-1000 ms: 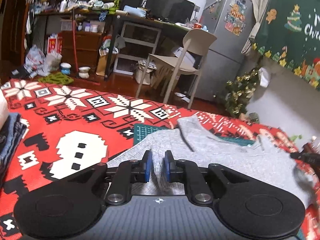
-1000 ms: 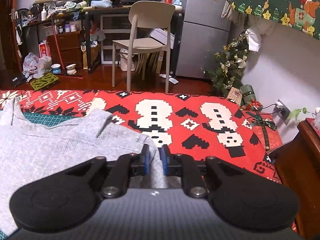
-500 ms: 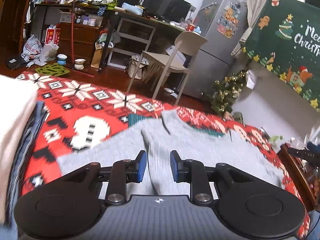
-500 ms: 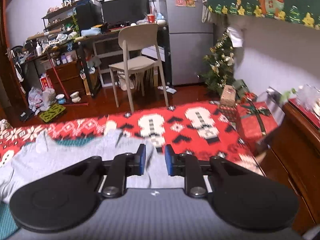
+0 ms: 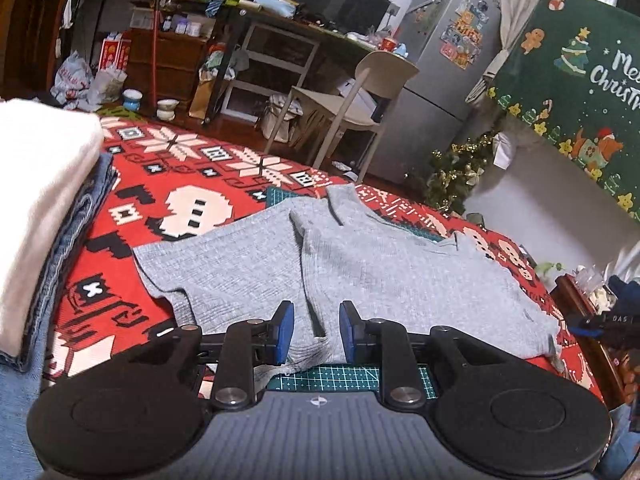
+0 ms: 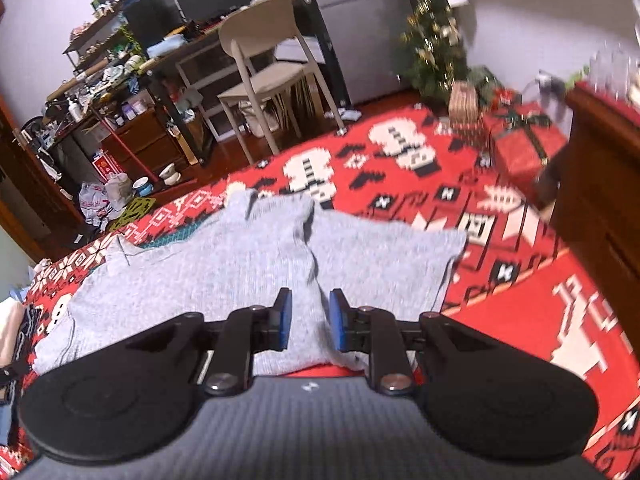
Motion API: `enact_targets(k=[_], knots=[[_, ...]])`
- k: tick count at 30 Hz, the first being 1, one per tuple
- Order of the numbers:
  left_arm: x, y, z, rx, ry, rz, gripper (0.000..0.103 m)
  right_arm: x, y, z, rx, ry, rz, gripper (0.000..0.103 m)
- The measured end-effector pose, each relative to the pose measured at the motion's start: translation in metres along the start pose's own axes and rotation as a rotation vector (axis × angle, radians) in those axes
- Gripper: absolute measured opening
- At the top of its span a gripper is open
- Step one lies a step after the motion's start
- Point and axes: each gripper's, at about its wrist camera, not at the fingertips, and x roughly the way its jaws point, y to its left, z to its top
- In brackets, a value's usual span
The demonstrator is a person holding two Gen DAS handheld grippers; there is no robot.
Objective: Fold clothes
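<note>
Grey knit shirt (image 5: 360,268): spread on red Christmas blanket (image 5: 168,184), partly over green cutting mat (image 5: 348,374). Left gripper (image 5: 313,332): fingers apart, hem fold between. Right gripper (image 6: 308,319): fingers apart over shirt edge. Folded clothes stack (image 5: 44,216): nine o'clock.

Grey knit shirt (image 5: 360,264) spread flat, sleeves outward.

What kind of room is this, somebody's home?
Most likely a lived-in home, decorated for Christmas: a fridge covered in magnets, a cluttered desk with a chair, a small Christmas tree, and a grey top on a red holiday blanket.
</note>
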Motion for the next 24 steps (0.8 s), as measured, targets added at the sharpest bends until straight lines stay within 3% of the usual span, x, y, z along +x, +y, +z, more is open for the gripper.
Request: enact_targets(k=[4, 6, 11, 13, 15, 16, 21, 23, 24], knots=[[0.007, -0.012, -0.004, 0.089, 0.029, 0.008, 0.024, 0.012, 0.0, -0.002, -0.009, 0.028, -0.014, 0.023], [0.012, -0.023, -0.008, 0.164, 0.036, 0.014, 0.031, 0.017, 0.0, -0.003, -0.02, 0.041, -0.023, 0.023], [0.028, -0.032, -0.018, 0.263, 0.06, 0.089, 0.032, 0.023, -0.007, -0.005, 0.001, 0.061, -0.034, 0.023], [0.032, -0.029, -0.019, 0.253, 0.077, 0.099, 0.031, 0.026, -0.007, -0.006, -0.003, 0.07, -0.036, 0.023], [0.033, -0.024, -0.019, 0.226, 0.079, 0.096, 0.012, 0.029, -0.004, -0.006, -0.019, 0.08, -0.035, 0.023], [0.032, -0.021, -0.018, 0.206, 0.076, 0.09, 0.009, 0.031, -0.002, -0.007, -0.027, 0.085, -0.035, 0.023], [0.032, -0.012, -0.015, 0.123, 0.072, 0.066, 0.005, 0.039, 0.005, -0.008, -0.068, 0.11, -0.035, 0.023], [0.031, -0.011, -0.015, 0.117, 0.076, 0.071, 0.005, 0.042, 0.007, -0.009, -0.081, 0.12, -0.035, 0.015], [0.029, -0.009, -0.015, 0.108, 0.079, 0.074, 0.005, 0.041, 0.006, -0.01, -0.075, 0.125, -0.041, 0.003]])
